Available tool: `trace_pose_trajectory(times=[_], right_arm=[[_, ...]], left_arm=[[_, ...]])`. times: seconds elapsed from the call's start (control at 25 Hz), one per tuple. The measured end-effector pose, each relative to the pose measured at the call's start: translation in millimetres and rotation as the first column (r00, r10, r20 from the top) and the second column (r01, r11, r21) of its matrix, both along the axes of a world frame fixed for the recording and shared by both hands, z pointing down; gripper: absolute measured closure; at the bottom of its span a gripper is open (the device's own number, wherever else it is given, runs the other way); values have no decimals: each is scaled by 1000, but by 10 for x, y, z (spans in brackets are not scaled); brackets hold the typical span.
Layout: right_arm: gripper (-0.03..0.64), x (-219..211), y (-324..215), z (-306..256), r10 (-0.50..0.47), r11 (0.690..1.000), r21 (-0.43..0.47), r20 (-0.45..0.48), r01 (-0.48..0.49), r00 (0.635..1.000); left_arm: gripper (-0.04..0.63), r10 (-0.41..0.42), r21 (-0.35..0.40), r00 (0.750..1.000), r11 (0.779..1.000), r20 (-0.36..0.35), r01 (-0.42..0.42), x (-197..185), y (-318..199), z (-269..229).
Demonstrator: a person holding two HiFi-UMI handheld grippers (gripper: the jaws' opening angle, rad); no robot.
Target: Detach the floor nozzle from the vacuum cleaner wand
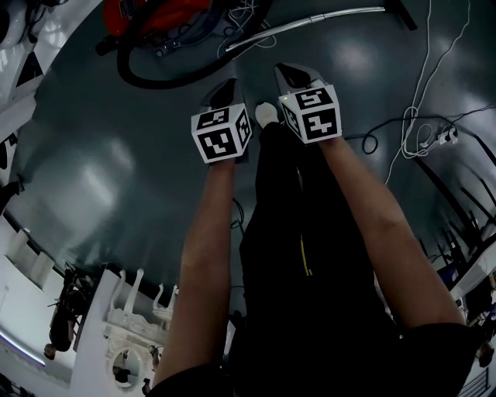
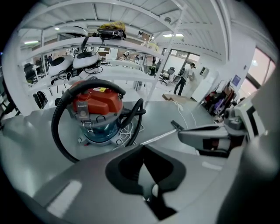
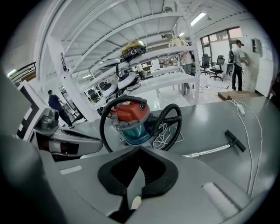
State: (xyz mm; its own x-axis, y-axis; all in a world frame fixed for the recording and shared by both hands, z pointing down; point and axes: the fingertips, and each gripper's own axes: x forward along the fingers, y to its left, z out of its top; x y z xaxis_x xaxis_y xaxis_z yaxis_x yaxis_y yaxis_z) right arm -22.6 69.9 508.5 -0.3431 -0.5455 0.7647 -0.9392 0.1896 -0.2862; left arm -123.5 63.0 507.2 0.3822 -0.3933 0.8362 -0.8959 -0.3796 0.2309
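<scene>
A red canister vacuum cleaner (image 1: pixel 155 14) stands on the dark floor at the top of the head view, with its black hose (image 1: pixel 178 74) looped round it. Its metal wand (image 1: pixel 310 23) lies on the floor and ends in the black floor nozzle (image 1: pixel 399 11). My left gripper (image 1: pixel 225 91) and right gripper (image 1: pixel 291 76) hang side by side, short of the vacuum, both shut with nothing in them. In the right gripper view the wand (image 3: pixel 210 152) and nozzle (image 3: pixel 235 141) lie to the right of the vacuum (image 3: pixel 131 120). In the left gripper view I see the vacuum (image 2: pixel 98 111), wand (image 2: pixel 157 136) and nozzle (image 2: pixel 177 126).
A white cable (image 1: pixel 422 85) runs over the floor at the right to a power strip (image 1: pixel 447 138). A black cable (image 1: pixel 372 136) lies beside it. White racks (image 3: pixel 144 65) stand behind the vacuum. My own leg and a white shoe (image 1: pixel 266 114) lie between the grippers. People (image 3: pixel 238 65) stand far off.
</scene>
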Motion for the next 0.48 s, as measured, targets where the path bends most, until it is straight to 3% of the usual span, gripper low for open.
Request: trace_pose_trajectory(times=[0.48], right_arm=[[624, -8, -43, 21, 32, 999, -10, 5, -32, 999]], left_arm=[[586, 12, -25, 1000, 1000, 1, -12, -29, 8, 65]])
